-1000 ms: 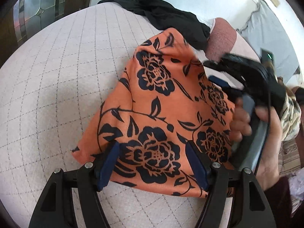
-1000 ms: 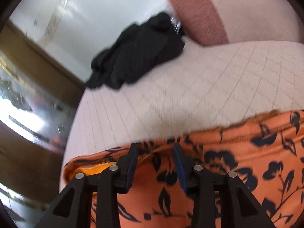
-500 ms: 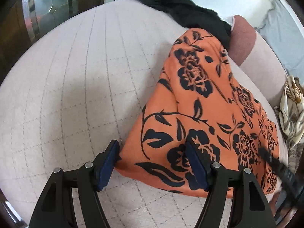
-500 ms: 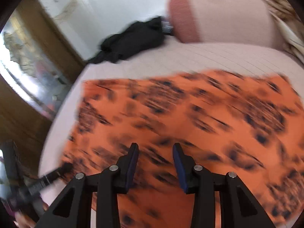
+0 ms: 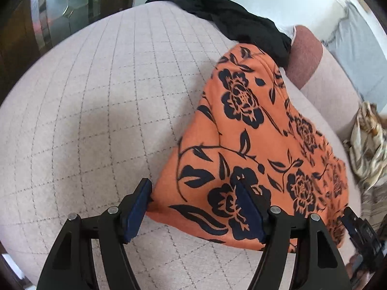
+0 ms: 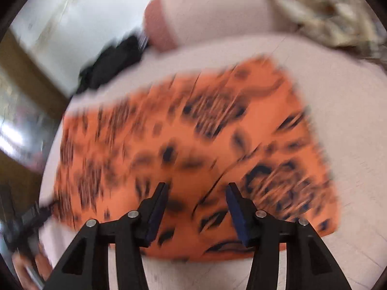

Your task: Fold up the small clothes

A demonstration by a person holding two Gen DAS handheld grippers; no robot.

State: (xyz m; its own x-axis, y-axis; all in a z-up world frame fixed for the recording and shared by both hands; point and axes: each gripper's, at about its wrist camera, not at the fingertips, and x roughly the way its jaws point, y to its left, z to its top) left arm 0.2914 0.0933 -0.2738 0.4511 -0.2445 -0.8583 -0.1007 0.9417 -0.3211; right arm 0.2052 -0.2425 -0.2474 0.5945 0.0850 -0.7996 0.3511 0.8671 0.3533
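Note:
An orange garment with black flowers lies folded flat on the quilted pale cushion. My left gripper hovers open over its near left corner, pads apart, gripping nothing. In the blurred right wrist view the same orange garment spreads below my right gripper. Its jaws are opening above the near edge, and no cloth is pinched between them. The right gripper's tip shows at the lower right of the left wrist view.
A black garment is heaped at the cushion's far edge beside a pink bolster. A cream patterned cloth lies at the right. A dark wooden frame with glass stands at the far left.
My right gripper let go of the orange garment's far edge, swept back across it toward the near side and opened wider. The garment now lies flat. My left gripper kept open.

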